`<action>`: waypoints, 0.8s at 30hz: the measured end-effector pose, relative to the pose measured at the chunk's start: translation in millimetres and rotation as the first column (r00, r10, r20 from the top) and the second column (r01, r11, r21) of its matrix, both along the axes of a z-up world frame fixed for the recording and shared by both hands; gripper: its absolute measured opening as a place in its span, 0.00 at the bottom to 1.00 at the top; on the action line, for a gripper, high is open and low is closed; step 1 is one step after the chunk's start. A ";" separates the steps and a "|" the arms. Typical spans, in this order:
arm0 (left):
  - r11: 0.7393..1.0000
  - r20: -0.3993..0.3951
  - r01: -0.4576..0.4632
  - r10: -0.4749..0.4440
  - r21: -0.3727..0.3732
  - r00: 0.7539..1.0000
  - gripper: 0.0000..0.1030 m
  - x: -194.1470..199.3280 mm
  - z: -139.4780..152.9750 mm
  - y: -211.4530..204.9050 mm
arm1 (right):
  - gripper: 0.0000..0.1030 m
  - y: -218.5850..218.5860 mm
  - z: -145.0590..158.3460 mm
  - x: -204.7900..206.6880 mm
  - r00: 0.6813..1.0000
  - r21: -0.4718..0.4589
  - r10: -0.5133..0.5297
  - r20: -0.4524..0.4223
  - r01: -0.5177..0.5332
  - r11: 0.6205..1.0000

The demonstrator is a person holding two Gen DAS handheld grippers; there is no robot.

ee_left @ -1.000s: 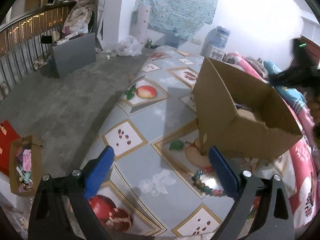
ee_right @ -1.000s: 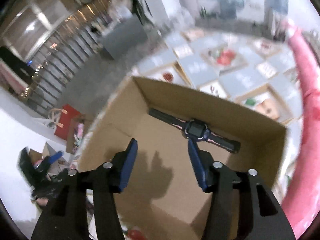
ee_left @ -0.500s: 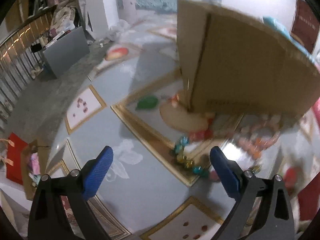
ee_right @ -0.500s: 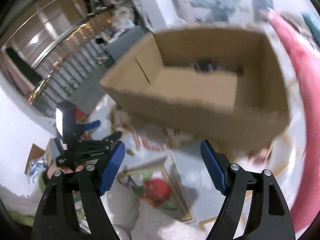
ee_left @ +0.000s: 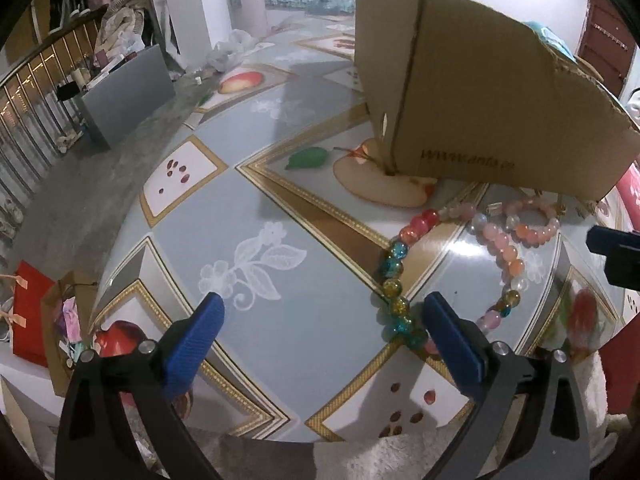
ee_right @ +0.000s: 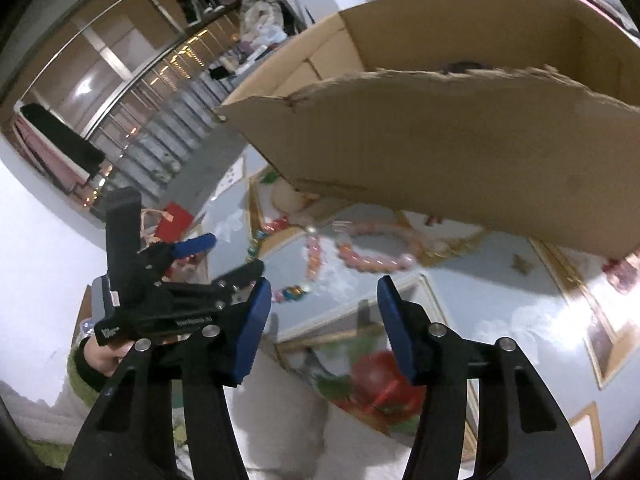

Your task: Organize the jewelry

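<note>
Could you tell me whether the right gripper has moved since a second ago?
Yes. The right gripper has withdrawn from over the brown cardboard box interior to below its near wall.

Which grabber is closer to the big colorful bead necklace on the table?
Left. The left gripper hangs right over the bead necklace, its right finger beside the bottom beads, jaws open and empty. The right gripper is farther back toward the table edge, open and empty, its jaws just closing.

Beads: I see a multicoloured strand looped flat on the mat.
Bracelet: pink, beside the box.
Box: cardboard, open, upright.
</note>
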State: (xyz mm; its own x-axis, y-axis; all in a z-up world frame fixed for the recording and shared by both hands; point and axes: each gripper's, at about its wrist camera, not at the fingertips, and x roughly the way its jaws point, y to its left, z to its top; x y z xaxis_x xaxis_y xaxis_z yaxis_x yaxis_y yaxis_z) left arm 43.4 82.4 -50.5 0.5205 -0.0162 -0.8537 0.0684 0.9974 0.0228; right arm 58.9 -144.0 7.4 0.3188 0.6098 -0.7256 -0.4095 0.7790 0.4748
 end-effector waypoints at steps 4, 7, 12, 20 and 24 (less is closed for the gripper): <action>1.000 -0.031 -0.004 0.004 -0.005 1.000 0.95 1.8 -0.6 0.2 | 0.46 6.1 -0.8 2.3 1.000 0.008 0.009 0.003 -0.009 1.000; 1.000 -0.035 -0.008 0.008 -0.003 0.999 0.95 2.1 -1.4 -0.2 | 0.41 12.5 -4.3 3.0 1.000 0.023 0.021 0.004 -0.021 0.999; 1.000 -0.023 -0.010 0.010 -0.006 1.000 0.96 0.9 -4.5 -0.2 | 0.32 26.6 -9.7 3.9 0.999 0.005 0.036 0.014 -0.036 0.999; 1.000 -0.011 -0.007 0.007 -0.010 1.000 0.96 -2.9 -3.7 0.9 | 0.22 44.0 -17.5 8.2 0.998 -0.104 0.040 0.039 -0.036 0.994; 1.000 0.005 -0.005 0.005 -0.012 1.000 0.96 -3.9 -1.6 0.5 | 0.10 53.5 -20.2 7.1 0.995 -0.172 0.057 0.078 -0.043 0.984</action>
